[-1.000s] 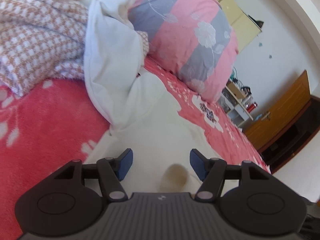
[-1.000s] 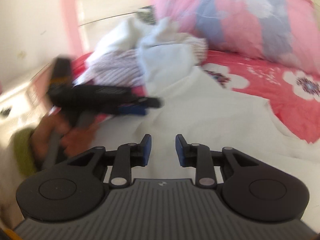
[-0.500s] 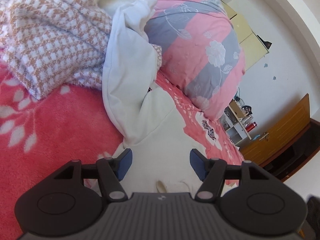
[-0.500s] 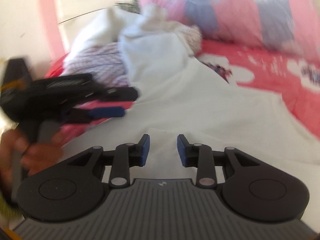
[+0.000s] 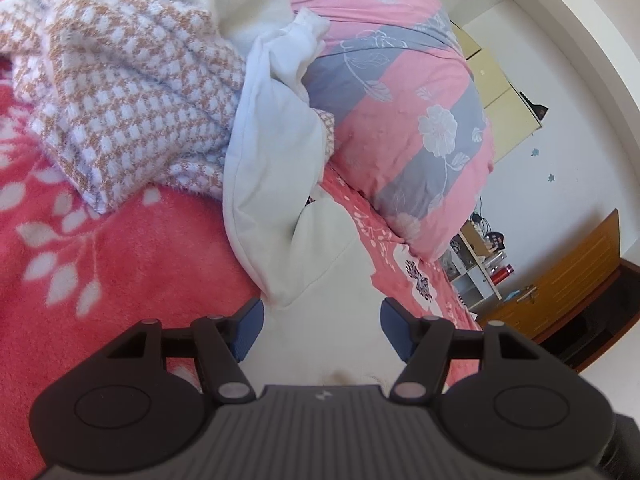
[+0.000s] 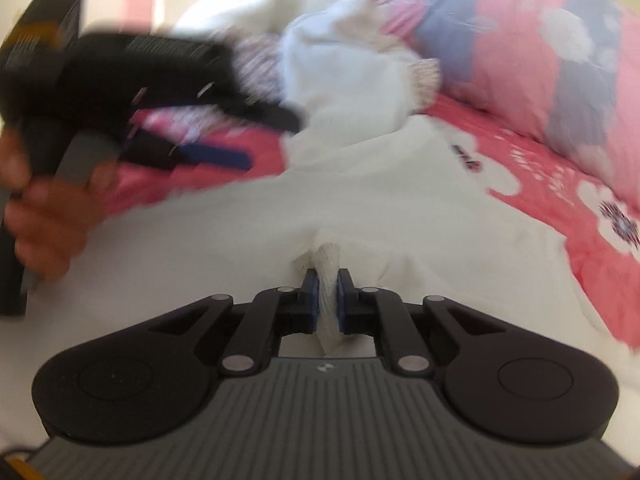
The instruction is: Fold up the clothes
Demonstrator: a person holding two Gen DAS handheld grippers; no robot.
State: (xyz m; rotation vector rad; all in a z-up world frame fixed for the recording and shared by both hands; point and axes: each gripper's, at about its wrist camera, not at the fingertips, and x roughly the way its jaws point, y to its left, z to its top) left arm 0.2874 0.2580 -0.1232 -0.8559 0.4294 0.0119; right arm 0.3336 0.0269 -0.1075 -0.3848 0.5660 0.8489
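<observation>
**Right gripper pinches the white garment, left one hovers wide apart**

The right gripper [image 6: 327,294] has its blue pads clenched on a bunched ridge of the white garment [image 6: 420,236], and the cloth puckers up between them into a small knot. The left gripper [image 5: 320,330] has its jaws spread wide with nothing between them, hanging just over the same white cloth near its edge by the red blanket [image 5: 120,272].

The garment lies spread across the bed, running from the grippers up toward a heap of other laundry: a white sleeve-like piece [image 5: 272,168] draped against a fuzzy houndstooth knit [image 5: 128,100], with a pink and grey floral duvet [image 5: 400,100] bulging behind. In the right wrist view the left gripper and the hand [image 6: 44,216] holding it are blurred.

This looks like light, limp fabric, soft enough to sag and bunch wherever it is pinched. It should not slip from the pads, but a single hold will let the rest trail. I would judge the hem or a corner the best place for the left jaws, well apart from the right hold, so the cloth lifts flat
</observation>
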